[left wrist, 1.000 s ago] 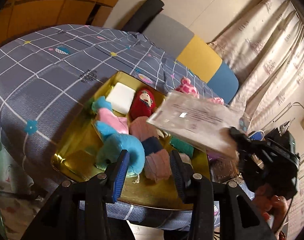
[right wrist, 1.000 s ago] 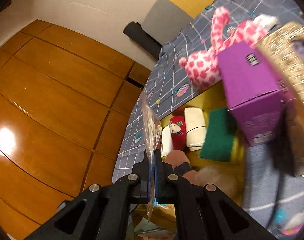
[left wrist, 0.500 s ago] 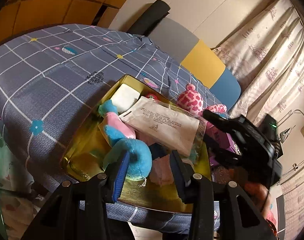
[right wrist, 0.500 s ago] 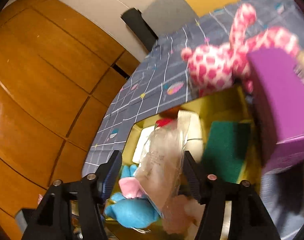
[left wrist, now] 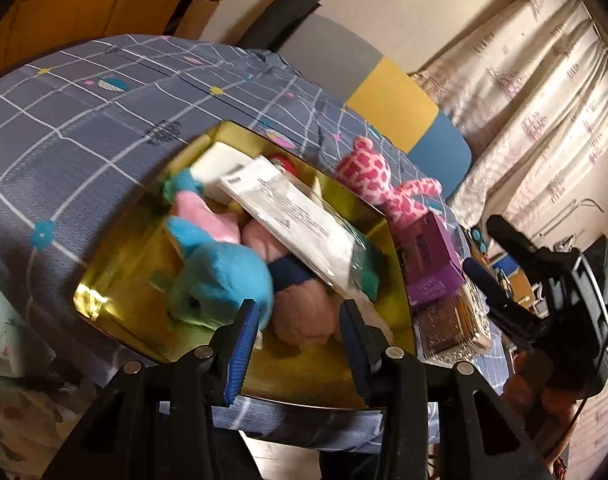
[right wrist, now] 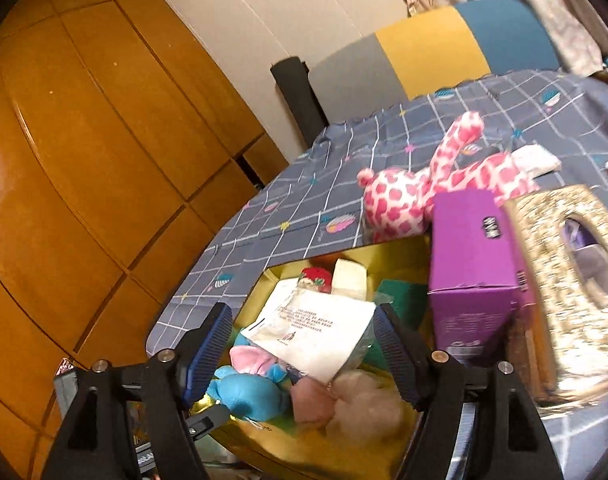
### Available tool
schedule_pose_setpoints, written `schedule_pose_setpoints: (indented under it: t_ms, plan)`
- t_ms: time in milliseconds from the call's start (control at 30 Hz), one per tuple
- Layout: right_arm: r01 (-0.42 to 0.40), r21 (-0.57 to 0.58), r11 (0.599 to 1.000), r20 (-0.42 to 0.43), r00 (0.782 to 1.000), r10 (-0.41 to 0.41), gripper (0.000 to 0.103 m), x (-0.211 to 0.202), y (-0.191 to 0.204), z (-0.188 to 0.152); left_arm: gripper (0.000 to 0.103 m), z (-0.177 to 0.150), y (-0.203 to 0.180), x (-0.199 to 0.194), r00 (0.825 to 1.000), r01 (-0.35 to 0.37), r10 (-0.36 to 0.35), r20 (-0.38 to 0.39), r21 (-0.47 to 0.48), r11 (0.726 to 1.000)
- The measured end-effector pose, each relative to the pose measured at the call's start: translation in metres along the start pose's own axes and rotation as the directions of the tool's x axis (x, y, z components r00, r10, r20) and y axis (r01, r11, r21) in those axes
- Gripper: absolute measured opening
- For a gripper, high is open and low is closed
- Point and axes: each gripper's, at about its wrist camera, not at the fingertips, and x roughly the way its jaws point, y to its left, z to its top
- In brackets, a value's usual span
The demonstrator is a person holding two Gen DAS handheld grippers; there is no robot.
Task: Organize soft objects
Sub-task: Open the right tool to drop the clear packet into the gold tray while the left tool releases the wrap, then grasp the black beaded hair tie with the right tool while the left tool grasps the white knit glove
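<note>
Now that my right gripper (right wrist: 304, 344) has just spread its fingers wide, leaving the plastic packet (right wrist: 316, 332) atop the plush toys in the gold tray (left wrist: 116, 264), my left gripper (left wrist: 300, 328) hangs half-open and empty, and the pink giraffe (right wrist: 432, 184) beside the tray looks left.

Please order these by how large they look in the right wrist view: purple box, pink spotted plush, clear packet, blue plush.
1. purple box, though it is nearer the camera than the plush behind it
2. pink spotted plush and clear packet: too alike to rank
3. blue plush, partly hidden by the gripper finger
</note>
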Motion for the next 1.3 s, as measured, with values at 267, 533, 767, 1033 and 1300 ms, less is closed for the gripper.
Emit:
schedule_pose_setpoints:
  t_ms: [267, 533, 767, 1033, 1300]
  plan:
    - [0.037, 0.025, 0.999, 0.072, 0.997, -0.039, 0.074, -0.040, -0.021, 0.009, 0.042, -0.008, -0.031, 0.015, 0.996, 0.058, -0.053, -0.069, 0.068, 0.996]
    - [0.098, 0.078, 0.992, 0.155, 0.982, -0.109, 0.074, -0.084, -0.060, 0.018, 0.042, -0.012, -0.063, 0.026, 0.989, 0.106, -0.090, -0.116, 0.134, 0.985]
    - [0.204, 0.150, 0.968, 0.199, 0.952, -0.231, 0.074, -0.124, -0.114, 0.027, 0.042, -0.016, -0.095, 0.037, 0.981, 0.146, -0.116, -0.155, 0.199, 0.969]
    - [0.342, 0.242, 0.908, 0.184, 0.903, -0.389, 0.078, -0.158, -0.184, 0.020, 0.042, -0.024, -0.124, 0.050, 0.971, 0.179, -0.131, -0.202, 0.242, 0.954]
    - [0.540, 0.269, 0.798, 0.035, 0.822, -0.568, 0.078, -0.171, -0.282, 0.019, 0.042, -0.027, -0.158, 0.064, 0.960, 0.213, -0.145, -0.238, 0.291, 0.933]
